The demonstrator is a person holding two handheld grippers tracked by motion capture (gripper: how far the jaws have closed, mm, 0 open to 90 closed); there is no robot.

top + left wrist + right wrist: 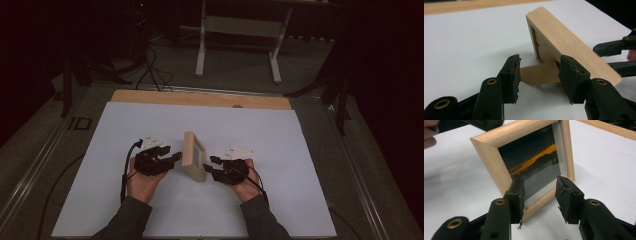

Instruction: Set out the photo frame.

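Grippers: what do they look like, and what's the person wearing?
Left gripper and right gripper are both black, with two jaws lined with ragged black pads, brass-coloured rivets, a pale three-cornered plate on top and a black trailing cable. The person wears dark grey long sleeves.

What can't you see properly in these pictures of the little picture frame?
- The photo's details in the picture frame: right gripper view, dark and glary; high view, too small.
- The frame's lower edge: right gripper view, partly hidden behind the right tongs.
- Where the back stand joins the frame: left gripper view, covered by a pad of the left tongs.
- The frame's far end: left gripper view, blurred.
- The person's arms: high view, cut off at the bottom edge.
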